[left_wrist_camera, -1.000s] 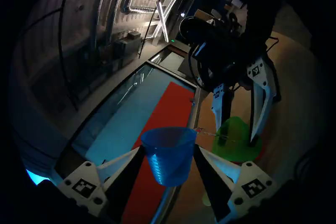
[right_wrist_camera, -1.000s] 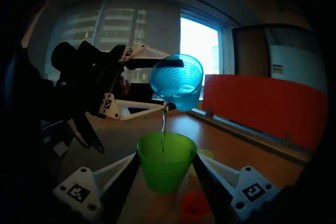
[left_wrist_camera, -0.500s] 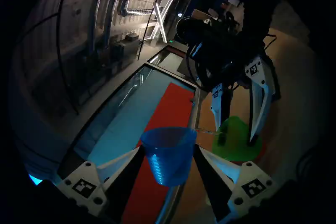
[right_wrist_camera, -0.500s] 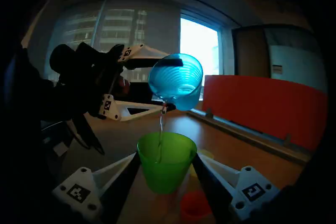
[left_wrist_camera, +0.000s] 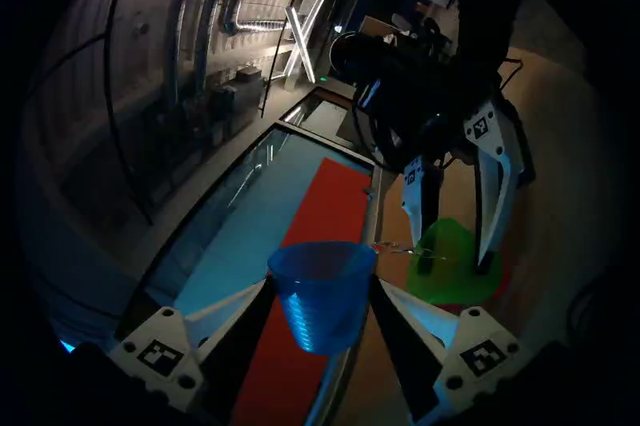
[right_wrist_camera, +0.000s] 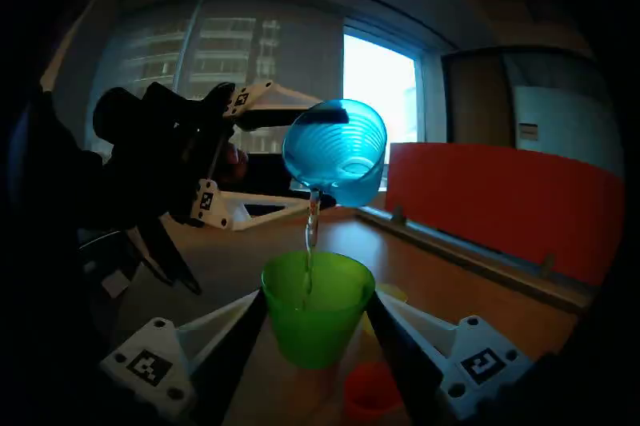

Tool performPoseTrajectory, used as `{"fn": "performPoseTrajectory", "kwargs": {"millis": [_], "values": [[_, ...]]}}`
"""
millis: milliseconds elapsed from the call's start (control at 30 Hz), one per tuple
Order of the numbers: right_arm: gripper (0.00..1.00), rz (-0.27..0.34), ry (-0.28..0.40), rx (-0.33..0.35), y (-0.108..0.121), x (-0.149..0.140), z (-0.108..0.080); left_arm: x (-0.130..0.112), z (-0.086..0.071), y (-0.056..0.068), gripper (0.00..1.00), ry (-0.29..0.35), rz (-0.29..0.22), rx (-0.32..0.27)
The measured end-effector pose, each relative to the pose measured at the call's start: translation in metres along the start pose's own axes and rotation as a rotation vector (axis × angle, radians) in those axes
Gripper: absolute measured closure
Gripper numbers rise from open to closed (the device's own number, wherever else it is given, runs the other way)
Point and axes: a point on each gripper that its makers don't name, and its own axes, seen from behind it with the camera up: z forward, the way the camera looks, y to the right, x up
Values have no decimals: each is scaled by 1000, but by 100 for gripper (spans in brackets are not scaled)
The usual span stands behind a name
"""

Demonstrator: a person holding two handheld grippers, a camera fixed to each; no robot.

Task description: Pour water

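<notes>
– left gripper (left_wrist_camera: 322, 284) pinches the blue cup (left_wrist_camera: 324, 310); we hold it tipped above the green cup (right_wrist_camera: 318, 318).
– we see the right gripper (right_wrist_camera: 317, 298) clamped on that green cup, upright over the desk (right_wrist_camera: 448, 266), just below the blue rim; a thin water stream (right_wrist_camera: 308, 254) falls into it.

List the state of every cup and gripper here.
blue cup: tipped, pouring a thin stream.
green cup: upright, catching the stream.
left gripper: shut on the blue cup.
right gripper: shut on the green cup.
orange cup: on the table, not gripped.
</notes>
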Motion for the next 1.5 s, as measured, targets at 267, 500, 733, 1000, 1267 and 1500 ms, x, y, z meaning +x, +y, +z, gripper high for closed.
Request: {"fn": "performPoseTrajectory", "kwargs": {"millis": [267,500,733,1000,1267,1500], "values": [[11,0,-1,-1,0,0,-1,0,0,-1,17,0,15,4],[11,-1,1,-2,0,0,-1,1,0,-2,17,-1,30,8],[11,-1,0,-2,0,-1,-1,2,0,-3,17,-3,44,10],[11,-3,0,-2,-1,-1,-1,4,-1,-6,17,-4,65,14],[11,-4,0,-5,1,-2,-4,5,-1,-6,17,-3,85,17],[11,-7,0,-6,2,-2,-4,5,2,-6,17,-1,95,24]]}}
